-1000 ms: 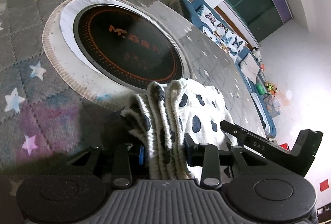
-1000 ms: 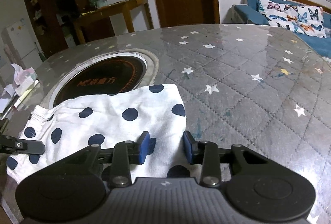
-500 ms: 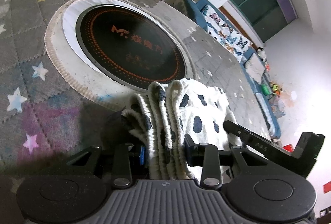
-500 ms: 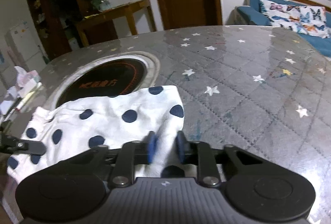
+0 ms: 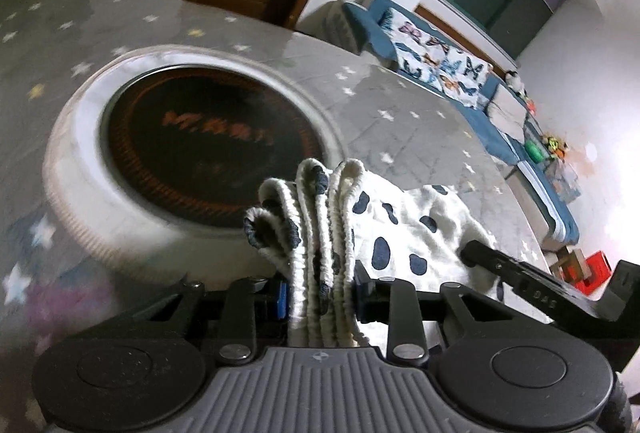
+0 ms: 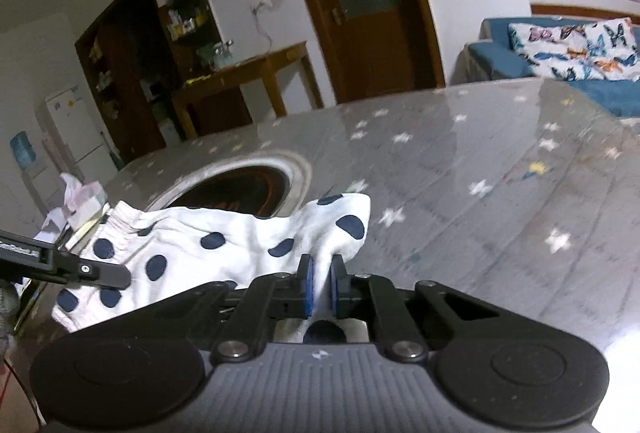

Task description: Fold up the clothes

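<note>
Left wrist view shows the left hand-held gripper squeezing a thick bunch of the white cloth with dark blue dots. The bunched part is the stretchy ribbed edge of the cloth, gathered into folds that stand up between the two blue pads. Its jaws have just been closing a little more, with that bunch between them. The rest of the cloth spreads off to the right, over the grey counter with little stars, and the black finger of the other gripper reaches in at its far end. Behind the cloth sits the round black cooker plate with a pale ring around it, set into the counter.

Right wrist view shows the right hand-held gripper nearly all the way shut, pinching a thin corner of the same dotted cloth. Its jaws have just been closing, with the cloth between them. The cloth stretches from this corner across to the left, and looks lifted at the pinched corner. The round cooker plate peeks out just behind it. A blue sofa with a butterfly cushion stands far back on the right
</note>
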